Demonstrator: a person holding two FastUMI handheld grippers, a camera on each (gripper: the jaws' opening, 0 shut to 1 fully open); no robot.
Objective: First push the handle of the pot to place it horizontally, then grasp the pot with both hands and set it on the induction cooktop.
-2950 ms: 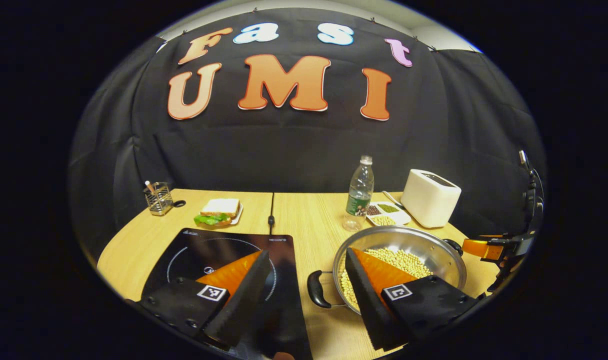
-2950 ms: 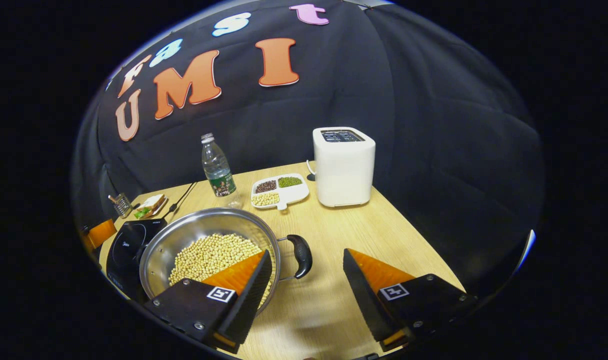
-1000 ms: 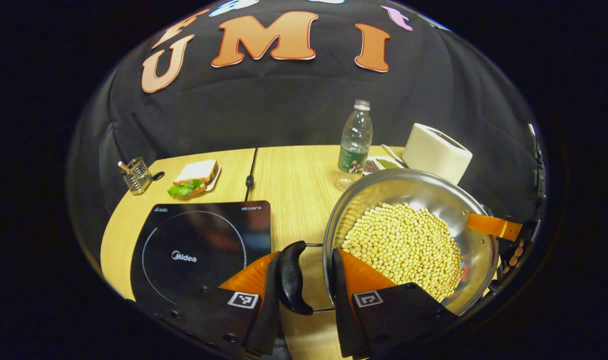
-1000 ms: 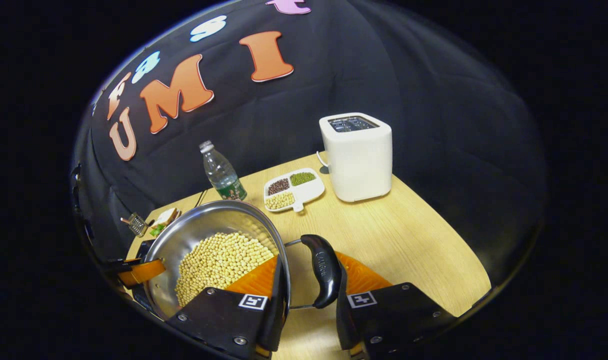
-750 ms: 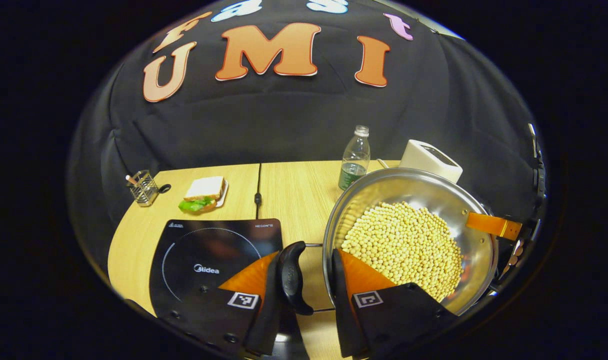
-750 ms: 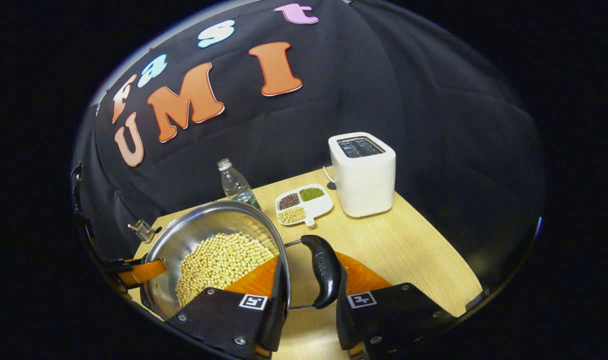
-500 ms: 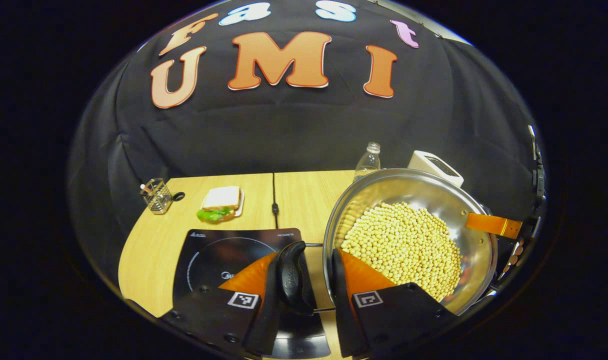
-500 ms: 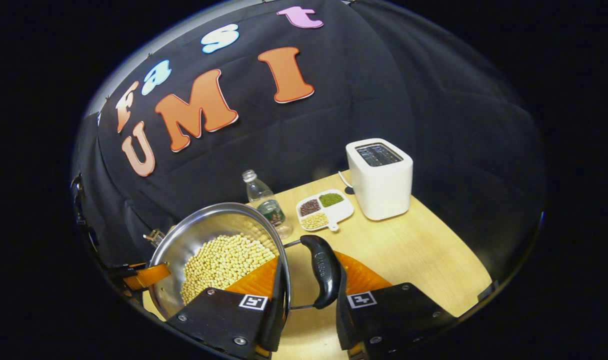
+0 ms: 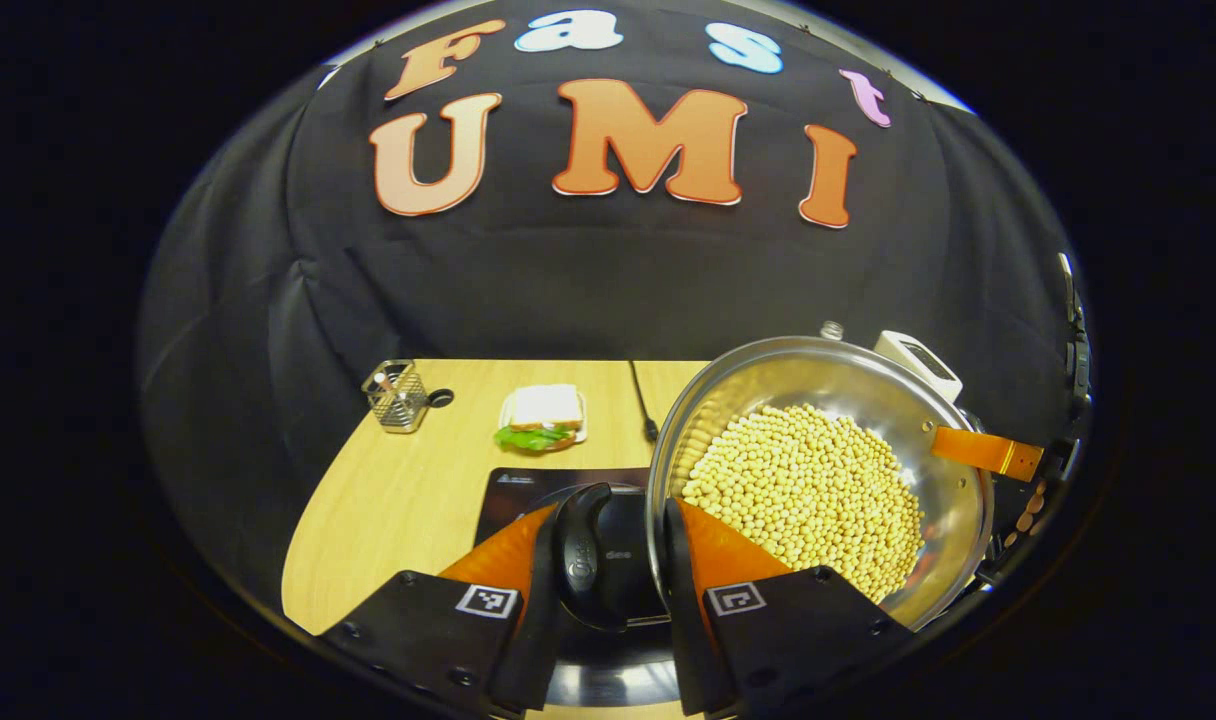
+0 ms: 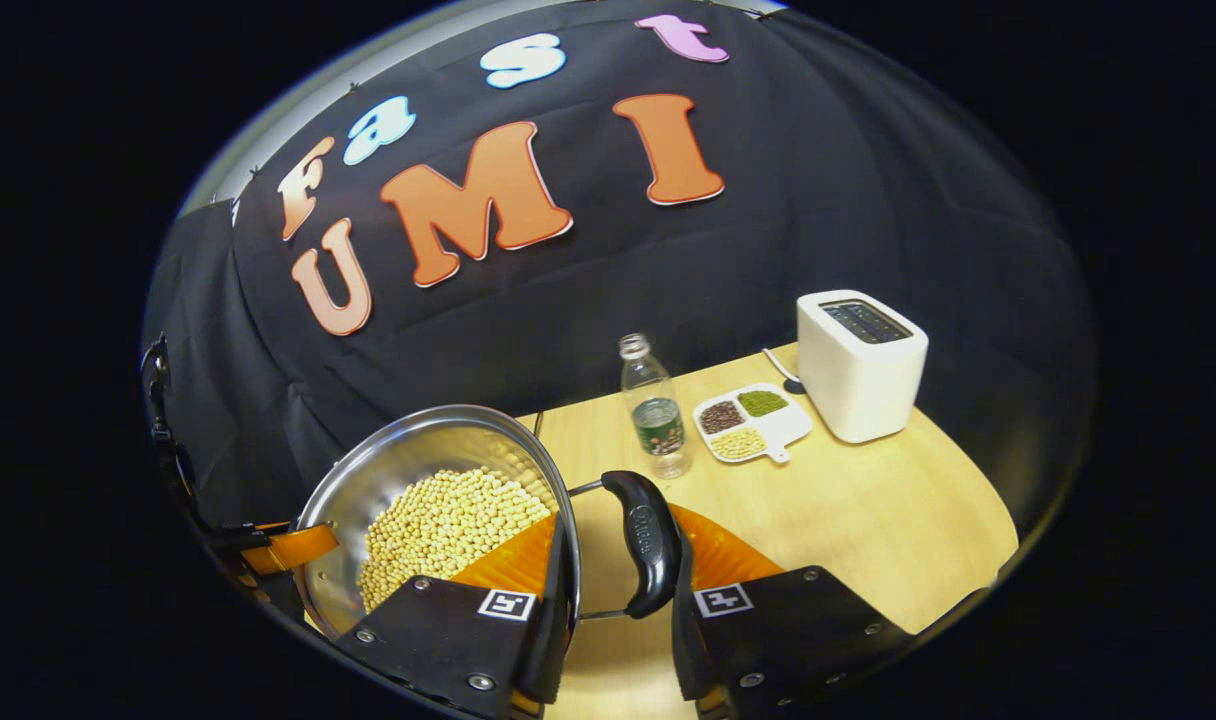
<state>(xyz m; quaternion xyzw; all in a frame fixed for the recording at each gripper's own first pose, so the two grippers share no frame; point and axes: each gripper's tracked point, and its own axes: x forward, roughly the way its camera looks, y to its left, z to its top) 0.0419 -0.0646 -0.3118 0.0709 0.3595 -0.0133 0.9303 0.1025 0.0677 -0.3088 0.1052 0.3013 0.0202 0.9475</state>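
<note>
Wooden tabletop [image 9: 408, 490] below, pot [image 9: 818, 470] of beans now carried leftward, partly over induction cooktop [image 9: 528, 488]. Left gripper [image 9: 600, 560] clenched on left handle [image 9: 580, 555]; right gripper [image 10: 618, 560] clenched on right handle [image 10: 648, 545]. Lowering presumably next.

Print on the induction cooktop [image 9: 508, 490] and embossing on the pot handle [image 10: 646, 540] are both illegible.

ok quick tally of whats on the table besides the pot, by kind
cooktop: 1
sandwich plate: 1
wire holder: 1
water bottle: 1
divided snack dish: 1
toaster: 1
total: 6
</note>
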